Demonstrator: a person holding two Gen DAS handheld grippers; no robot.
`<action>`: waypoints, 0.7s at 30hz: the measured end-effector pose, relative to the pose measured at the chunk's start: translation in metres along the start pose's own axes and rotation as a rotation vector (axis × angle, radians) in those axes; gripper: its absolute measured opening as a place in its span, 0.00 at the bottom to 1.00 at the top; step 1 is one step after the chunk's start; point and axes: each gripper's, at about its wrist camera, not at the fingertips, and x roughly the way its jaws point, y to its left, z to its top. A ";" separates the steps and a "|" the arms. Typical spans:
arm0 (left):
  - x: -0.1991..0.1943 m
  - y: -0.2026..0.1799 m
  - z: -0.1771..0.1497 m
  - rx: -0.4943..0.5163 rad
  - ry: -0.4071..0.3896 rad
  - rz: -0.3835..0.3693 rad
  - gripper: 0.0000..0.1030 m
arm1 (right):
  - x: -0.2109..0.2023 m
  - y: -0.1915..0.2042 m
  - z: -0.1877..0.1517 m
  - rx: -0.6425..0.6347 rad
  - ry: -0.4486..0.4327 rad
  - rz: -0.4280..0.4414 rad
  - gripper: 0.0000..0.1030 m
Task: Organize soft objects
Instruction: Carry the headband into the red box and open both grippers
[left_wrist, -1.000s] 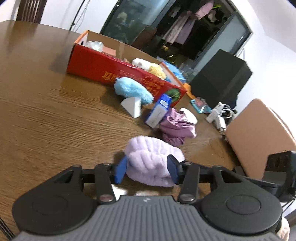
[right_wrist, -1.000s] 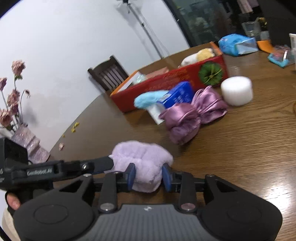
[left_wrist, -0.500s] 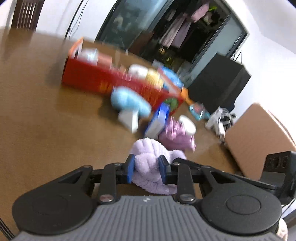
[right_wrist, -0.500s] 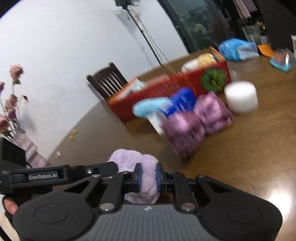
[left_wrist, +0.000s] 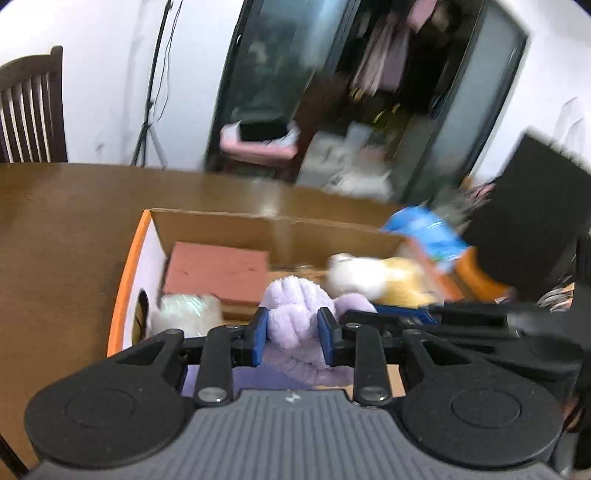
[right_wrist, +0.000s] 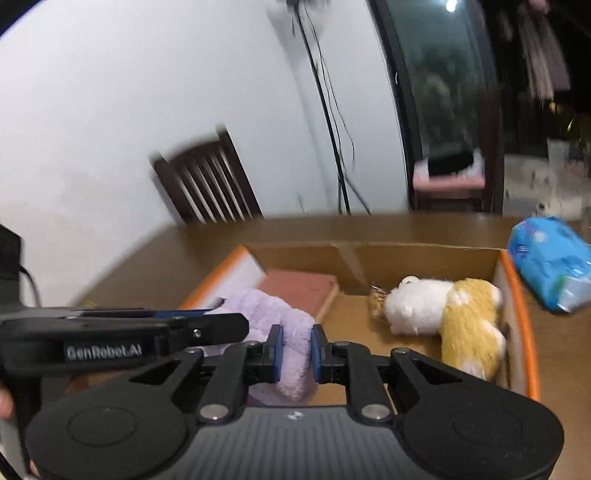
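Lilac plush band (left_wrist: 293, 314) (over cardboard box (right_wrist: 424, 254)) between both hand-held grippers' pads.

Both wrist views close above box (left_wrist: 207, 221)

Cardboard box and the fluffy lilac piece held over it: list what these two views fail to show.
- Cardboard box near wall: both views, hidden by the gripper bodies.
- Lilac plush piece, pinched by left gripper and right gripper: underside hidden, so whether it touches the box floor is unclear.
- Blue packet: print blurred, unreadable.
- White-and-yellow plush toy: smeared in the left view.
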 end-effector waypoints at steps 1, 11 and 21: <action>0.014 0.004 0.006 -0.002 0.010 0.033 0.28 | 0.024 -0.005 0.011 -0.005 0.043 -0.030 0.14; 0.057 0.022 0.002 0.015 0.153 0.059 0.33 | 0.109 -0.021 0.026 -0.048 0.227 -0.094 0.16; 0.003 0.009 0.016 -0.002 0.063 0.093 0.70 | 0.070 -0.048 0.034 0.057 0.178 -0.032 0.41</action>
